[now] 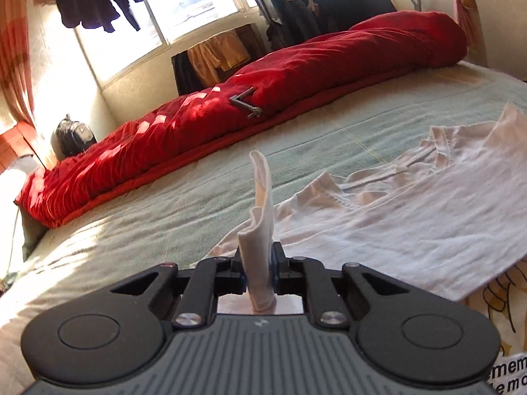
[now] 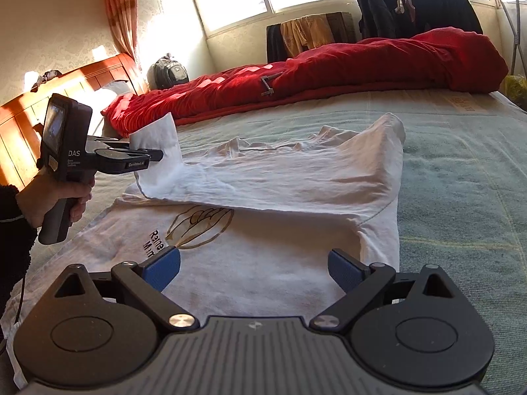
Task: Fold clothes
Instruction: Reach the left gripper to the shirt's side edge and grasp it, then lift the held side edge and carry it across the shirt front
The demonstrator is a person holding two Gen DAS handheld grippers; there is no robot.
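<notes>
A white T-shirt (image 2: 263, 263) lies on the bed (image 2: 461, 171), printed side up, with its upper part already doubled over the lower body so the collar and shoulders rest across the print. The left gripper (image 2: 158, 155) has its jaws closed on a sleeve corner (image 1: 260, 230), which stands up between them in the left wrist view and is lifted clear of the bedcover at the shirt's left side. I judge the step in hand to be a sleeve or side fold: the pinched corner looks ready to travel inward across the shirt. The next move calls for carrying that corner over the body, keeping the fabric taut enough that the edge lands straight, then letting go only once it lies flat.

The person's left hand (image 2: 56, 197) grips the handle from below, holding the tool roughly level and pointing toward the shirt. The right gripper (image 2: 253, 268) hovers low over the lower part of the shirt, jaws spread wide and holding nothing, placed where it could pin the cloth or take the hem. A red quilt (image 2: 329, 69) lies bunched along the far side of the bed, well apart from the shirt
</notes>
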